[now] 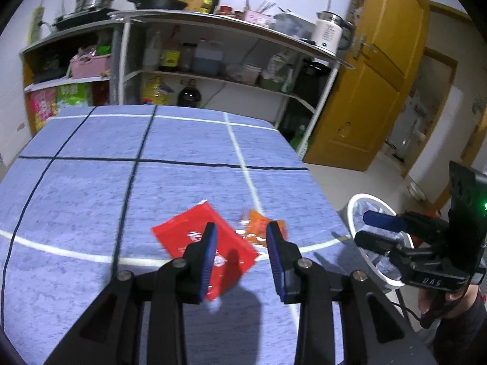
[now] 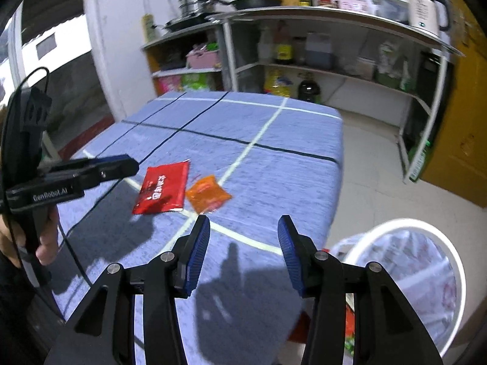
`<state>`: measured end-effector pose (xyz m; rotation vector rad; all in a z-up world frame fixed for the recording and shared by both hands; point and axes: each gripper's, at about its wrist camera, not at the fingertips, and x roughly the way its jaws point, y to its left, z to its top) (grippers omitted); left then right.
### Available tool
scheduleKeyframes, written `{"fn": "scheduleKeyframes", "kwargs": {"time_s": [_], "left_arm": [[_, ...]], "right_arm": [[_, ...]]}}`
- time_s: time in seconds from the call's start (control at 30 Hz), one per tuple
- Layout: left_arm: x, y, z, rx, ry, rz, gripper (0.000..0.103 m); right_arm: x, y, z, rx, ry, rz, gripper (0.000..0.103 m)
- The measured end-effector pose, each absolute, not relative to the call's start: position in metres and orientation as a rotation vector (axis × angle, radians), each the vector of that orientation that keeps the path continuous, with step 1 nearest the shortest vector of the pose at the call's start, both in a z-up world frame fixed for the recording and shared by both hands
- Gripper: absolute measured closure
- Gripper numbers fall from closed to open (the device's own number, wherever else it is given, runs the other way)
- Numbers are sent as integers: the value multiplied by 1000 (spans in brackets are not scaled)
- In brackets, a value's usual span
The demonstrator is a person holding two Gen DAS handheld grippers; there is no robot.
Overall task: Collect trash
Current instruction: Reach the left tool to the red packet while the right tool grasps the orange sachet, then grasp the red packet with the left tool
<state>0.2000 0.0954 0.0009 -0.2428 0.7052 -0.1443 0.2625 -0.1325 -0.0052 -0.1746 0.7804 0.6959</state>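
Table (image 1: pixel 76 200) under a blue cloth with dark and white grid lines. 2 wrappers lie flat on it near the front right corner: a red packet (image 2: pixel 162 187) and, just to its right, a smaller orange packet (image 2: pixel 207 194); their near edges look close to touching, though I cannot tell for sure. Left gripper (image 1: pixel 242 228) hangs above the red packet, jaws apart, nothing between the pads, not in contact with either packet. Right gripper (image 2: pixel 243 222) is off the table's right edge, jaws spread, empty. Below it on the floor stands a white-rimmed bin (image 2: pixel 456 261) with a clear liner and some scraps inside. Shelving (image 1: pixel 213 70) with pots, bottles and a kettle stands behind the table.
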Motion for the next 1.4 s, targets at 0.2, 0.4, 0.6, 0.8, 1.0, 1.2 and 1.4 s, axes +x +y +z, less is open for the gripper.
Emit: {"fn": "scheduleKeyframes", "kwargs": {"time_s": [0.2, 0.4, 0.6, 0.8, 1.0, 1.2, 1.4], "left_arm": [[199, 116, -5, -279, 709, -122, 68], [196, 135, -12, -295, 720, -104, 67], [192, 151, -19, -316, 737, -92, 67], [190, 158, -21, -330, 742, -95, 61], [198, 156, -29, -345, 784, -126, 59], [203, 144, -35, -337, 821, -147, 59], [213, 137, -45, -372, 866, -152, 59]], "right_arm": [[275, -95, -21, -268, 799, 742, 54], [284, -62, -37, -361, 816, 786, 54], [291, -38, -51, -439, 829, 827, 54], [307, -34, -56, -440, 828, 829, 44], [319, -36, -58, -399, 877, 830, 36], [304, -26, -55, -442, 870, 849, 66], [296, -33, -52, -435, 877, 790, 73]]}}
